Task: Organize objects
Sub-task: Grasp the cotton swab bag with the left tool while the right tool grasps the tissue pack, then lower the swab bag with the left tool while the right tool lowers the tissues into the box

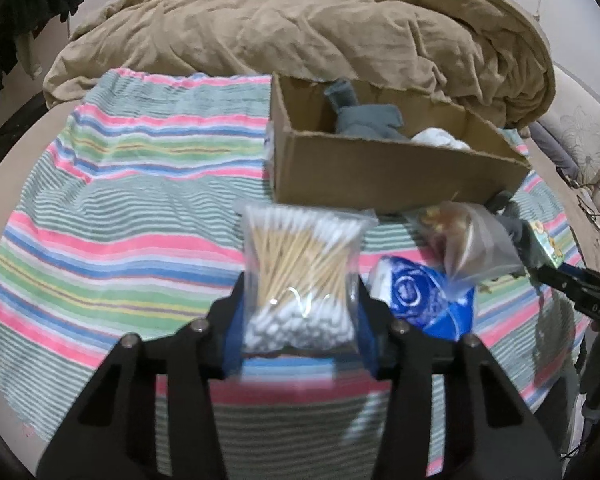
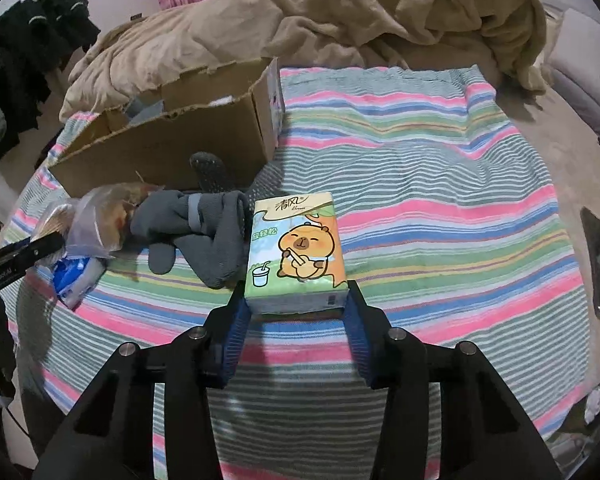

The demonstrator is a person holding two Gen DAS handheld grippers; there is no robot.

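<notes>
My left gripper [image 1: 300,308] is shut on a clear bag of cotton swabs [image 1: 302,268] and holds it above the striped cloth [image 1: 132,208]. My right gripper [image 2: 298,306] is shut on a tissue pack with a cartoon capybara [image 2: 296,248]. An open cardboard box [image 1: 380,168] stands ahead of the left gripper, with a grey garment [image 1: 364,120] and something white [image 1: 440,138] inside. In the right wrist view the box [image 2: 172,144] is at the upper left. Grey socks [image 2: 204,228] lie in front of it.
A blue and white packet [image 1: 420,296] and a clear bag with brownish contents [image 1: 468,240] lie right of the swabs. A rumpled tan blanket [image 1: 300,28] lies behind the box. Dark clothes [image 2: 32,60] hang at the left.
</notes>
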